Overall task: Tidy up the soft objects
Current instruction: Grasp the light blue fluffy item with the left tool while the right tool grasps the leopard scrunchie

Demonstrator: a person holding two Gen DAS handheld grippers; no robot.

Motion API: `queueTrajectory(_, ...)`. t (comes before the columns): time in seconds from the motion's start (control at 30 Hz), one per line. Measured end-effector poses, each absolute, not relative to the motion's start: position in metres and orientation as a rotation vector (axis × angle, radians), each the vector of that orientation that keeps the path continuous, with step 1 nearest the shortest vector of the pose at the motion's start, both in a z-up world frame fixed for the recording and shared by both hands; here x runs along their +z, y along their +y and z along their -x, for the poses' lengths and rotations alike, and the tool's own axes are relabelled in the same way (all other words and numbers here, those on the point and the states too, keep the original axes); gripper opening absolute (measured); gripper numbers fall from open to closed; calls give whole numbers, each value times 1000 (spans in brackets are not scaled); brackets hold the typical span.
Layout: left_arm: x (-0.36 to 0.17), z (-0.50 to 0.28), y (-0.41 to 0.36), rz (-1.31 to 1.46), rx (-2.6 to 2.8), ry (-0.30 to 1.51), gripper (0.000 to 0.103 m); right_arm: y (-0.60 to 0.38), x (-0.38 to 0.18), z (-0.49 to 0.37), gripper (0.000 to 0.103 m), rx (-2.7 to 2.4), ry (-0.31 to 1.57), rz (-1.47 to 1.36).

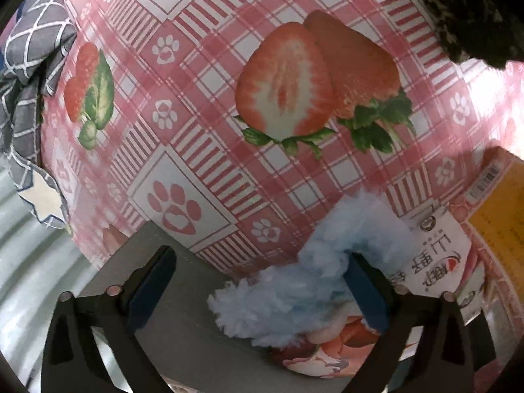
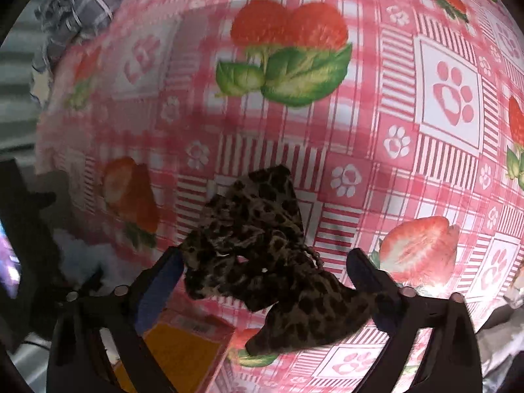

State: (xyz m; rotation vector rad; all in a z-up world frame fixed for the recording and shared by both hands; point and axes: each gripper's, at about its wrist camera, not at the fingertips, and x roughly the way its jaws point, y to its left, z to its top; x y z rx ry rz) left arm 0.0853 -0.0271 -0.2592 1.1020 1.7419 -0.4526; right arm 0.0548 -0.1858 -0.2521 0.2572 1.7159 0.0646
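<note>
My left hand-held gripper [image 1: 262, 281] points steeply down at the worktop [image 1: 229, 75], which wears a pink checked cloth printed with strawberries. Its jaws stand wide apart. The fluffy blue piece [image 1: 311, 268] lies between them but well off centre, bunched against the right finger [image 1: 366, 291] with clear space toward the left one. I cannot tell whether that finger presses it or only touches it. Its long axis runs slantwise, from low near the middle up toward the right.

My right hand-held gripper [image 2: 265, 271] also looks down, jaws apart, and the leopard-print cloth [image 2: 271, 262] sits crumpled between them. It brushes the left finger [image 2: 160, 281] and stretches toward the lower right; neither pad squeezes it.

So each soft thing lies right under its own hand, which I judge the nearer one for it. For the blue piece I would shift the left hand rightward before closing, to centre it. A grey patterned fabric [image 1: 32, 65] hangs at the far left edge.
</note>
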Motion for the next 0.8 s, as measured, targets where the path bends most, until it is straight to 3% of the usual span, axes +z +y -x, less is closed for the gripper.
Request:
queueTrajectory(0.1, -258, -87, -22, -980, -502, 1812, 63, -178, -245, -49, 51, 60, 1698, -171)
queueTrajectory(0.17, -256, -86, -22, -893, -535, 1862, 22, -180, -245, -44, 47, 54, 1701, -224)
queueTrajectory(0.3, -246, -91, -28, -789, -534, 1811, 10, -208, -237, -41, 46, -3, 1675, -318)
queueTrajectory(0.53, -196, -141, -40, -483, -457, 1602, 11, -247, -226, -23, 46, -77, 1640, -389)
queueTrajectory(0.6, -181, -147, -39, -455, -445, 1566, 40, -272, -229, -27, 46, -88, 1640, -399)
queueTrajectory(0.63, -177, -148, -36, -432, -430, 1557, 74, -276, -227, -23, 46, -89, 1637, -403)
queueTrajectory(0.67, -171, -148, -30, -394, -411, 1545, 88, -282, -227, -20, 46, -86, 1633, -407)
queueTrajectory(0.77, -170, -144, -5, -266, -337, 1598, 88, -277, -222, -26, 56, -54, 1625, -452)
queueTrajectory(0.8, -173, -142, 2, -236, -302, 1627, 88, -282, -219, -22, 69, -53, 1622, -462)
